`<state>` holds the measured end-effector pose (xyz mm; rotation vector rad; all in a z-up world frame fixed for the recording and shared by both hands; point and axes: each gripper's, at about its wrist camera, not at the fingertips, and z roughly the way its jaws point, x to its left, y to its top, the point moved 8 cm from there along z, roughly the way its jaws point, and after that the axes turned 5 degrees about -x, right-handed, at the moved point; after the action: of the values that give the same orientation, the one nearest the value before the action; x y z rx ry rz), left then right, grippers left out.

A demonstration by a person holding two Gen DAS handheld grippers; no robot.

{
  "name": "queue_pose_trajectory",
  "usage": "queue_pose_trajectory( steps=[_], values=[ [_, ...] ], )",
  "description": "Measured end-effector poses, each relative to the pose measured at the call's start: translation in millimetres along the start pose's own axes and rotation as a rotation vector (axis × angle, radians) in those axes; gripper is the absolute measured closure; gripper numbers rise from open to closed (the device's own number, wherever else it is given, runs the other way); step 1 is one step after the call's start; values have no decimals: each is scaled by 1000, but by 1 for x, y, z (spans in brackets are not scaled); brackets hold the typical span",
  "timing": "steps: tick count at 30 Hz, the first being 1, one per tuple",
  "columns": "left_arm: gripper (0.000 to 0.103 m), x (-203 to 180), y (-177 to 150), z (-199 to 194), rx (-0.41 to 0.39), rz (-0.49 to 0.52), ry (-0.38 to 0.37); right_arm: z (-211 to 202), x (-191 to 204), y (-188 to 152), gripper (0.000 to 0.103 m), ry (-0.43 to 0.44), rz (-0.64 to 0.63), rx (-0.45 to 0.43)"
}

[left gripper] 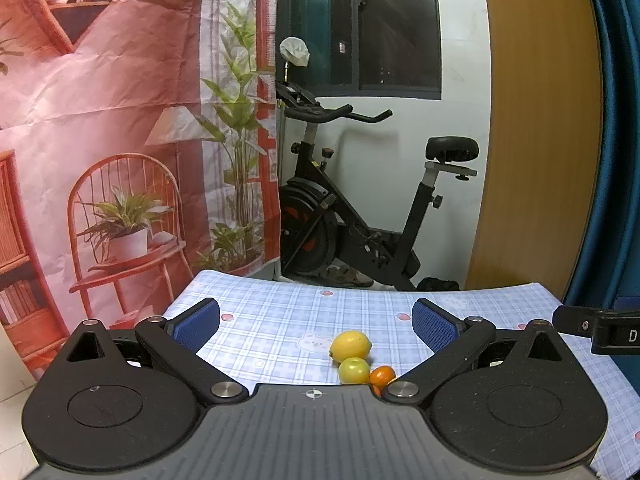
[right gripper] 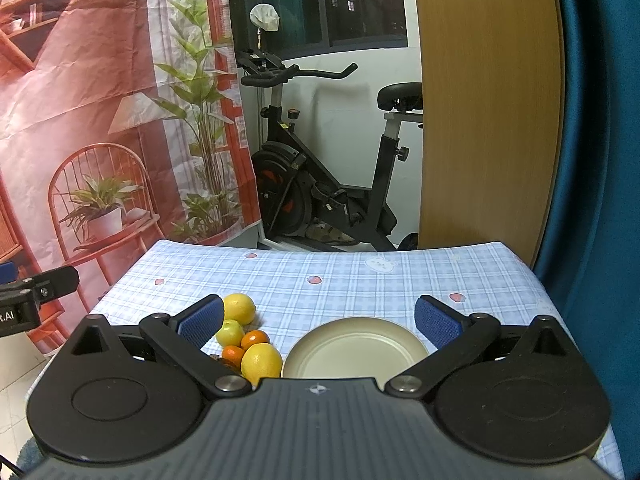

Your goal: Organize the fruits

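from the left wrist, the left tool (left gripper: 316, 322) hangs wide and empty over the blue checked cloth surface (left gripper: 280, 320). a yellow lemon (left gripper: 350, 346), a green-yellow round fruit (left gripper: 353, 370) and a small orange (left gripper: 382, 376) sit touching just below its right finger.

from the right wrist, the right tool (right gripper: 318, 320) is also wide and empty, above a round beige plate (right gripper: 356, 350); the fruit cluster, with a second lemon (right gripper: 261, 362), lies beside its left finger.
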<state>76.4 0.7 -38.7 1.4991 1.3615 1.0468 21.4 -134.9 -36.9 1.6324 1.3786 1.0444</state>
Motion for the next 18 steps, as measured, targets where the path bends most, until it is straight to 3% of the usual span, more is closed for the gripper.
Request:
queue_pose_trajectory(
  steps=[10, 18],
  values=[
    [0, -5, -12, 9, -18, 1, -22, 6, -2, -8, 0, 0, -8, -20],
    [0, -8, -29, 23, -19, 53, 8, 18, -5, -29, 0, 40, -29, -23]
  ],
)
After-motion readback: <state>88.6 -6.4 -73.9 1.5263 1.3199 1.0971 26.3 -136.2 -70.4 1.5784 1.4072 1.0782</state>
